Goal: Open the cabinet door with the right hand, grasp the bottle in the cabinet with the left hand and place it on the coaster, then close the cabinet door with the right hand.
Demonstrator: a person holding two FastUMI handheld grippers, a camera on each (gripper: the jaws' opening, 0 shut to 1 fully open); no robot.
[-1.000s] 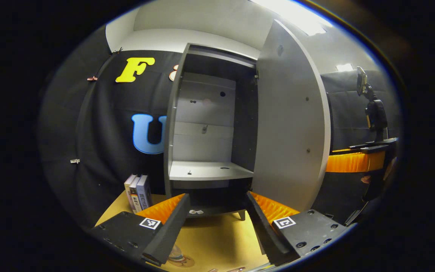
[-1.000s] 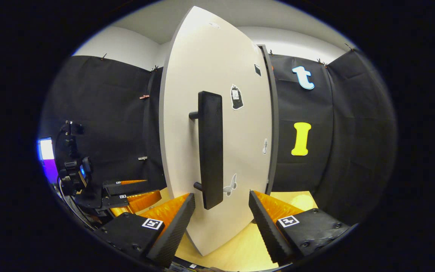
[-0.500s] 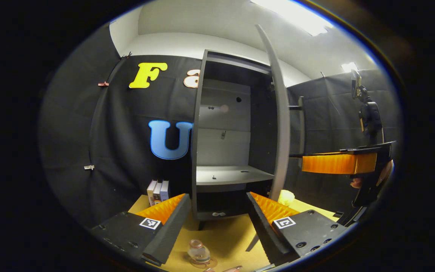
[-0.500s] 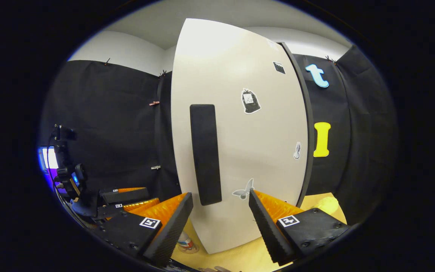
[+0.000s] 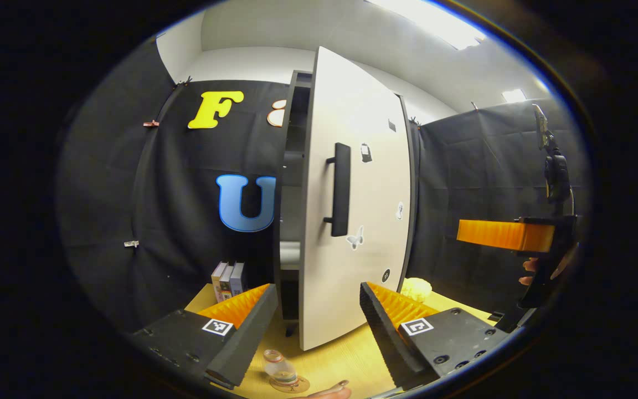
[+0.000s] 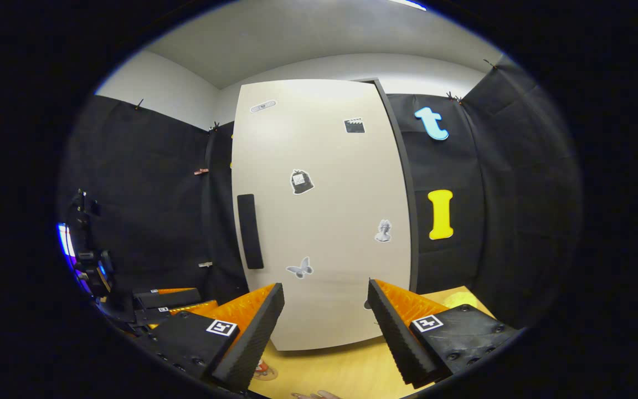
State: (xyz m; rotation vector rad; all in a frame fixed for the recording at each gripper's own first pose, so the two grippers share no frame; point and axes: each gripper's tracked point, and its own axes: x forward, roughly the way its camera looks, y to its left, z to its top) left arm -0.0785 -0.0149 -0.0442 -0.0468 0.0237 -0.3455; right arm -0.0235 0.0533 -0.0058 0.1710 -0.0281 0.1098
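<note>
We see the cabinet door (image 5: pixel 352 221) nearly shut, a narrow dark gap left at its handle-side edge. Our left gripper (image 5: pixel 313 327) and right gripper (image 6: pixel 324 327) both gape wide, holding nothing, apart from the door. The bottle (image 5: pixel 280 368) stands on its coaster (image 5: pixel 291 385) on the table (image 5: pixel 341 360), partly hidden behind a finger.

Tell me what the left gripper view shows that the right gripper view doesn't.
Left gripper view: the cabinet door is ajar, with a dark gap at its left edge. Books stand left of it, the bottle sits on the coaster, and the right gripper hangs off to the side. Right gripper view: the door face-on, a lit screen, and the left gripper low at the left. Both: the door's handle, its butterfly sticker and the wooden table.
</note>
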